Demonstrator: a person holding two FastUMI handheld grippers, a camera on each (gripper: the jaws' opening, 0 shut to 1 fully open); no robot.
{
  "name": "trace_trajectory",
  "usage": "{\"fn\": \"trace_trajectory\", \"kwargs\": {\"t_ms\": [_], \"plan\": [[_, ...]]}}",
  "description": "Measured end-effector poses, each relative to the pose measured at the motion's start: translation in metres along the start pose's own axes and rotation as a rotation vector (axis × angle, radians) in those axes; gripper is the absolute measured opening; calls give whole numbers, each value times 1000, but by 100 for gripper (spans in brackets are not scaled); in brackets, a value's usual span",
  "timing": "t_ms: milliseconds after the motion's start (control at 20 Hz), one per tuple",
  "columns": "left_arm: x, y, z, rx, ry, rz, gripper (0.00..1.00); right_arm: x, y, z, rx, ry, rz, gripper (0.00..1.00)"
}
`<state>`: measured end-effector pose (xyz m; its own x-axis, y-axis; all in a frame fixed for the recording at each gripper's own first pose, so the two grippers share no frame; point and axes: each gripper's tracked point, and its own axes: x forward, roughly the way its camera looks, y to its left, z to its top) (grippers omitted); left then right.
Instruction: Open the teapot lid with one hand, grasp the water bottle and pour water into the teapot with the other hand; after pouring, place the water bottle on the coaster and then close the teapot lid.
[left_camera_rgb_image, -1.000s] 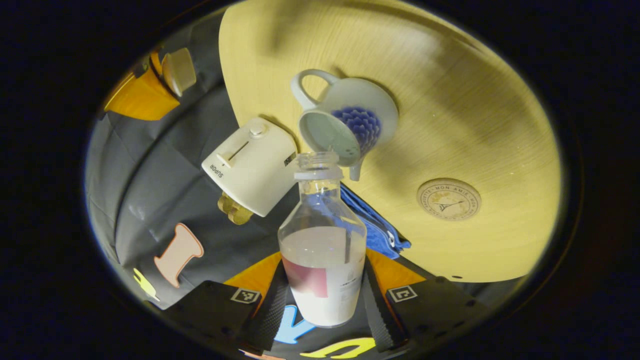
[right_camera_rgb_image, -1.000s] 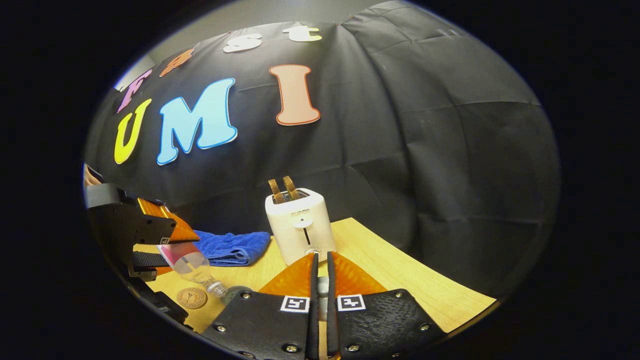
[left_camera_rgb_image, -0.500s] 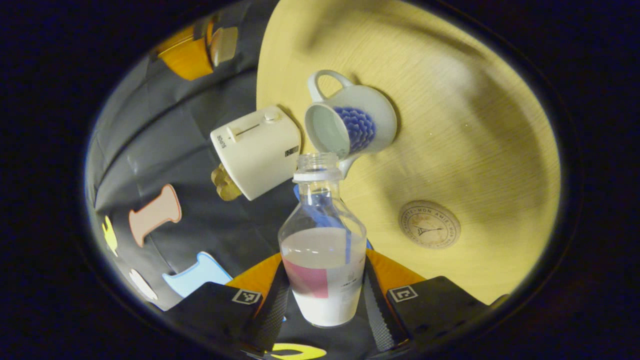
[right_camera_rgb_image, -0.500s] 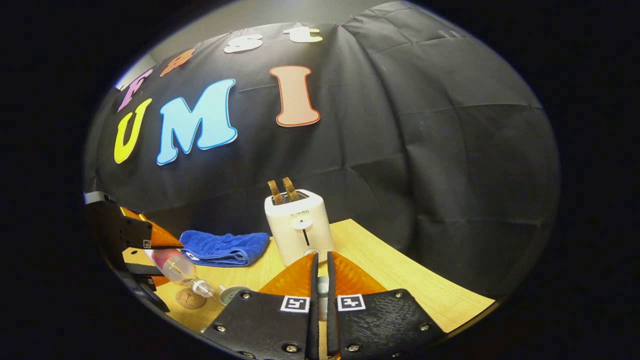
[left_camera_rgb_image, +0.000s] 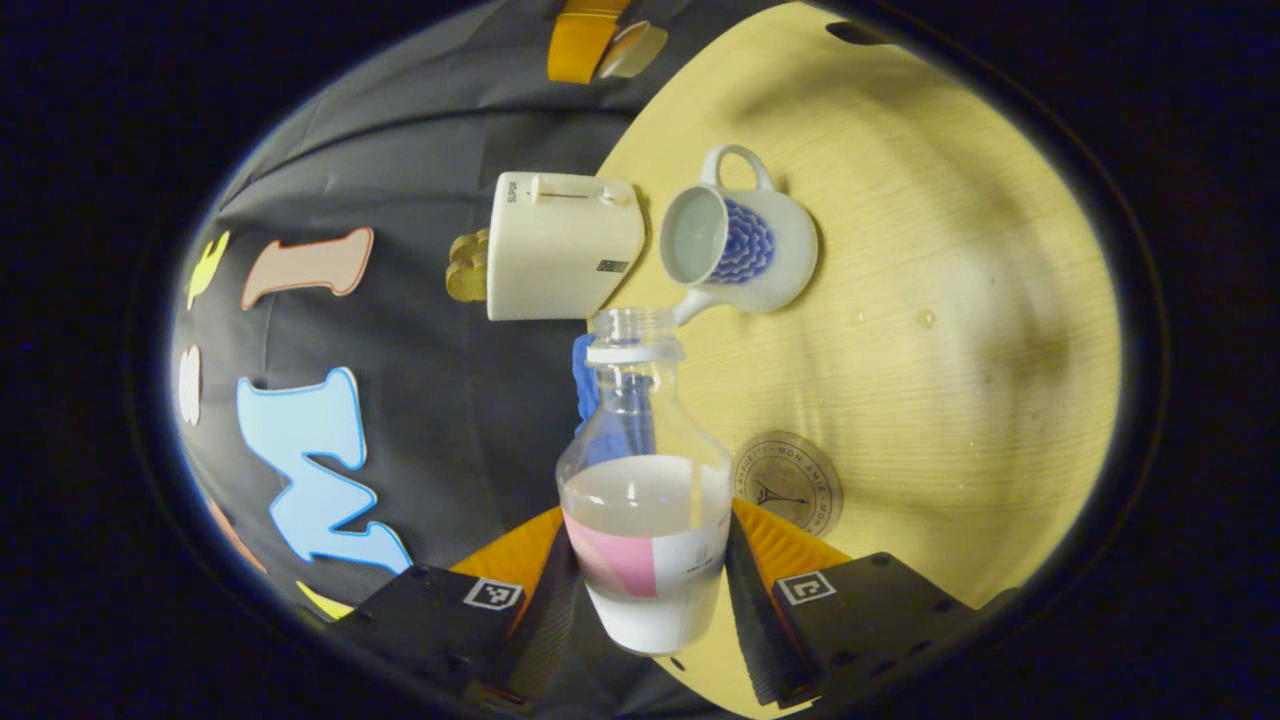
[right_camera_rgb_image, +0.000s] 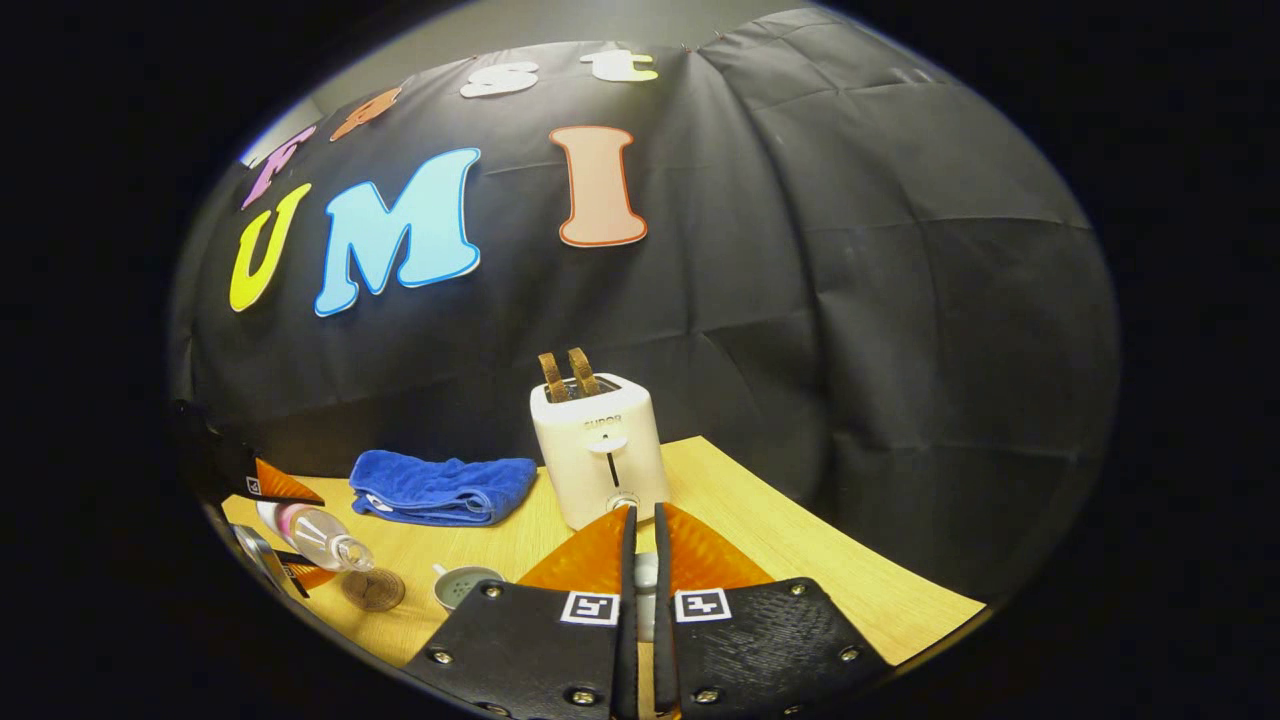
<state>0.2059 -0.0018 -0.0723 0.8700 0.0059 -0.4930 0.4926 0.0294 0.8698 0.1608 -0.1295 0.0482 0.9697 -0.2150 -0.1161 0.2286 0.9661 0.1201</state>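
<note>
change: I have pulled the bottle (left_camera_rgb_image: 644, 500) back from the teapot (left_camera_rgb_image: 740, 245), its mouth now short of the open pot | left hand-held gripper (left_camera_rgb_image: 645, 590) clamped on bottle | right hand-held gripper (right_camera_rgb_image: 640, 600) closed on the lid, I judge | coaster (left_camera_rgb_image: 788, 482) just right of my left fingers | pouring seems done; next is bottle onto coaster
</note>
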Motion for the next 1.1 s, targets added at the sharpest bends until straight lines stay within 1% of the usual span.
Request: {"fn": "trace_trajectory", "kwargs": {"t_ms": [150, 300, 450, 550, 700, 800, 950, 1100], "plan": [[5, -4, -4, -119, -24, 7, 84, -1, 3, -1, -5, 5, 12, 6], [12, -8, -7, -271, -50, 12, 84, 0, 7, -1, -11, 11, 20, 6], [13, -14, -11, -444, -74, 15, 84, -1, 9, -2, -23, 8, 21, 6], [17, -15, -14, -548, -83, 35, 84, -1, 11, -2, -22, 11, 30, 6], [18, -12, -8, -726, -133, 80, 84, -2, 15, -2, -27, 12, 42, 6], [23, -18, -4, -861, -160, 71, 84, -2, 19, -2, -34, 12, 51, 6], [27, -16, 2, -972, -207, 96, 84, -4, 25, -4, -43, 14, 72, 6], [26, -8, 6, -1020, -229, 103, 84, -6, 36, -5, -44, 23, 111, 6]]}}
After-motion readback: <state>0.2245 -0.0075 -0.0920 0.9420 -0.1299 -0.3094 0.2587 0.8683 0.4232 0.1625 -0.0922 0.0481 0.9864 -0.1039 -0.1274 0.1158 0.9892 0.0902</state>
